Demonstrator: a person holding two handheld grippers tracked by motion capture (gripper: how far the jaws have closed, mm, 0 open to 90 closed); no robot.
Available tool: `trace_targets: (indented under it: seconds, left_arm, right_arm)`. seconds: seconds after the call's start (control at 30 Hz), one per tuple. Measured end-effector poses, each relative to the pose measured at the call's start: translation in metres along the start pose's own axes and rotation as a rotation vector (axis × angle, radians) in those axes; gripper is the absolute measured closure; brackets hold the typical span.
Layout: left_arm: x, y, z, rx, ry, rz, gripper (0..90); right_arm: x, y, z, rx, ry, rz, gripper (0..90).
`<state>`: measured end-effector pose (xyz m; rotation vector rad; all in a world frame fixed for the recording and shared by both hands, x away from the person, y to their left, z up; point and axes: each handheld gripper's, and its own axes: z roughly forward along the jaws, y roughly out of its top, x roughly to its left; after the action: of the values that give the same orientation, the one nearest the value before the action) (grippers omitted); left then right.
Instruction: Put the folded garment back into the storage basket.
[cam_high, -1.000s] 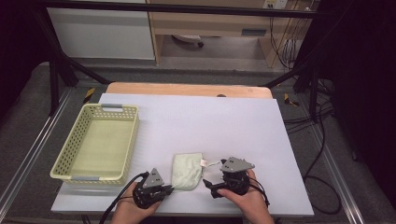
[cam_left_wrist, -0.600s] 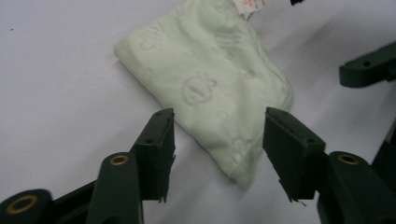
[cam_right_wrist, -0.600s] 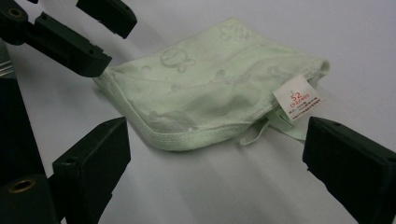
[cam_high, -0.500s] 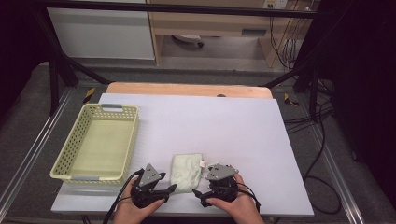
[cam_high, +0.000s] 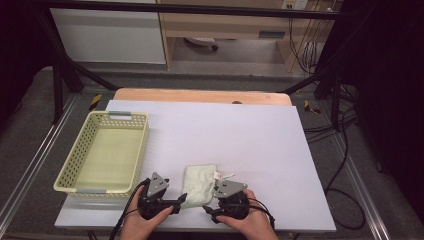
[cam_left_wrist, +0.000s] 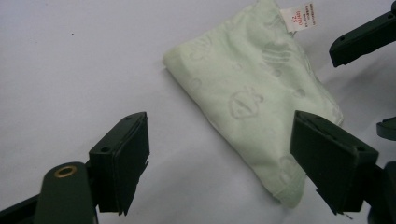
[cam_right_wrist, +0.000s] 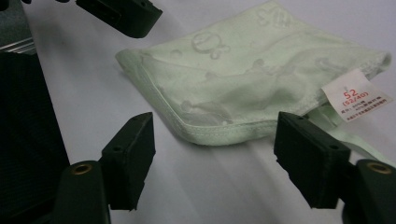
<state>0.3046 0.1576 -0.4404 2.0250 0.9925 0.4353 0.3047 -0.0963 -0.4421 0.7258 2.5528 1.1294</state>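
Broadly, the table (cam_high: 240, 135), covered by a white sheet, takes up the middle of the high view, with the person's hands coming in at its 6 o'clock edge. A pale yellow-green basket (cam_high: 82, 150) with perforated walls sits toward 9 o'clock, well apart from the hands.

Next in size is the folded cloth (cam_high: 200, 182), a light green piece with a faint embossed pattern, lying flat on the table near 6 o'clock, between the two grippers. The left gripper view shows it (cam_left_wrist: 252, 107) as a neat folded pad with stitched edges; the right gripper view shows its hemmed edge (cam_right_wrist: 243, 93) facing the camera.

The left gripper (cam_high: 175, 207) rests at about 7 o'clock of the cloth. Its fingers (cam_left_wrist: 123, 168) have just been opening and stand wide apart, with one corner of the cloth reaching toward the gap but not pressed by either pad. The right gripper (cam_high: 209, 212) sits at about 5 o'clock of the cloth. Its fingers (cam_right_wrist: 133, 156) have just been closing, yet they are apart, with only bare table between them and the hem just beyond.

Smallest is the white care label (cam_right_wrist: 357, 100), printed in red, at the cloth's corner.
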Motion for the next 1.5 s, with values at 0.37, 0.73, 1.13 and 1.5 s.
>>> trace_targets:
  seconds: [0.37, 0.73, 1.13, 1.5]
  left_arm:
    - [0.002, 0.0, 0.0, 0.008, 0.009, -0.004, 20.1]
    - [0.003, 0.001, 0.002, 0.02, 0.024, -0.018, 18.8]
    - [0.004, 0.001, 0.002, 0.023, 0.034, -0.015, 19.2]
    - [0.007, 0.001, 0.002, 0.022, 0.049, -0.017, 19.4]
  right_arm:
    - [-0.001, 0.0, 0.002, 0.008, 0.017, -0.014, 45.2]
    - [-0.001, 0.007, 0.017, -0.002, 0.043, -0.032, 46.3]
    - [0.004, 0.006, 0.029, 0.01, 0.063, -0.043, 57.5]
    - [-0.002, 0.011, 0.033, 0.011, 0.064, -0.052, 84.0]
